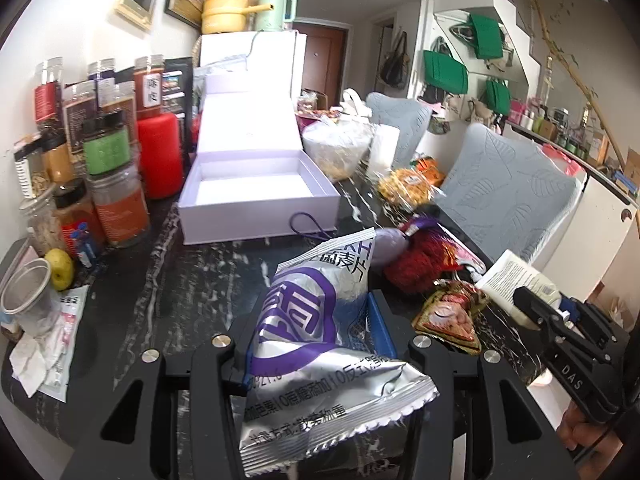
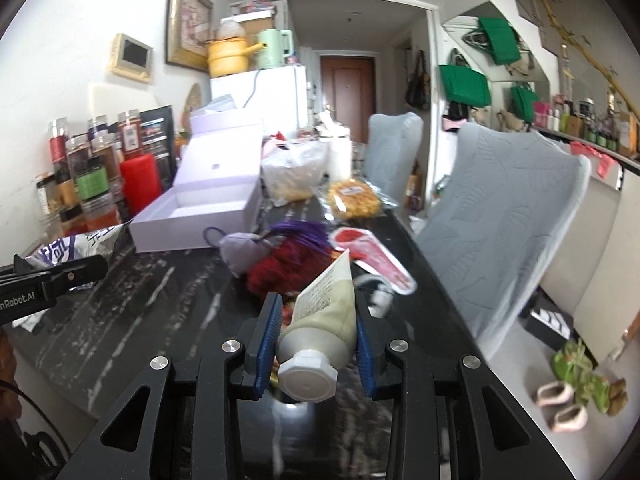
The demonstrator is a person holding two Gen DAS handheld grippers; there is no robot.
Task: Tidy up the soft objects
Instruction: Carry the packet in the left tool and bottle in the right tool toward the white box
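Note:
My left gripper (image 1: 316, 340) is shut on a silver and purple snack bag (image 1: 316, 320), held above the dark marble table (image 1: 180, 292). My right gripper (image 2: 318, 332) is shut on a soft beige tube (image 2: 324, 316) with a white cap facing the camera. The left wrist view shows that tube (image 1: 516, 280) and the right gripper (image 1: 560, 320) at the right. An open white box (image 1: 256, 196) lies ahead, empty. A grey plush pouch (image 2: 240, 250), a red and purple fuzzy thing (image 2: 288, 264) and a red and white packet (image 2: 372, 256) lie on the table between the grippers and the box.
Spice jars (image 1: 108, 168) and a red canister (image 1: 160, 156) line the left wall. A plastic cup (image 1: 28, 300), a yellow fruit (image 1: 60, 268) and tissues lie at the near left. Bagged snacks (image 2: 354, 198) sit beyond the box. Grey-covered chairs (image 2: 504, 220) flank the table's right edge.

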